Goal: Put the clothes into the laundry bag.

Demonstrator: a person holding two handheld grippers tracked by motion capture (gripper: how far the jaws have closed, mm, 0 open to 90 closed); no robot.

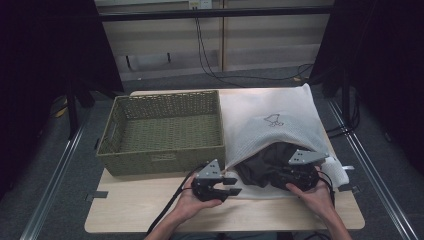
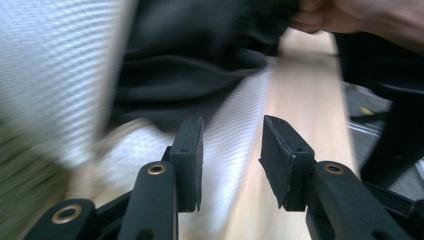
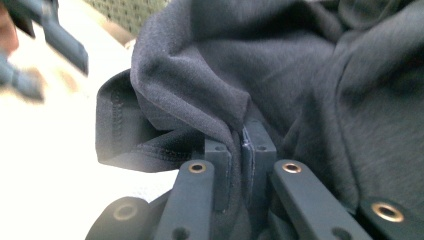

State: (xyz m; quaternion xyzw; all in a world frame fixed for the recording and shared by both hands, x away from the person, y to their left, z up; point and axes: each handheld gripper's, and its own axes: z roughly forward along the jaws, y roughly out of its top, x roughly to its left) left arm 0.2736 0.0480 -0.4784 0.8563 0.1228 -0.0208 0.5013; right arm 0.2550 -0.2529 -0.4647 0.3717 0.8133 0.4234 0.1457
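While the dark garment (image 1: 267, 162) lies half inside the white mesh bag (image 1: 272, 122) on the right part of the table (image 1: 150, 212), the right gripper (image 1: 299, 176) sits at the bag's near mouth with its fingers (image 3: 217, 155) clamped together on a fold of that cloth; the right gripper view shows the fabric pinched between the two pads, with more of it bunched above and to the right. The left gripper (image 1: 225, 186) hangs just beside the bag's near left corner, its fingers (image 2: 187, 150) apart and holding nothing; in the left gripper view they point over the white mesh toward the garment, and the picture is blurred. The upper layer of the bag drapes over most of the garment, so only the part at the opening is bare, and the bag's lower layer lies spread on the table under it. A woven green basket (image 1: 117, 130) stands to the left, touching or nearly touching the bag's left edge, close behind the left gripper. Cables (image 1: 210, 50) run along the floor beyond the table, well apart from the work.
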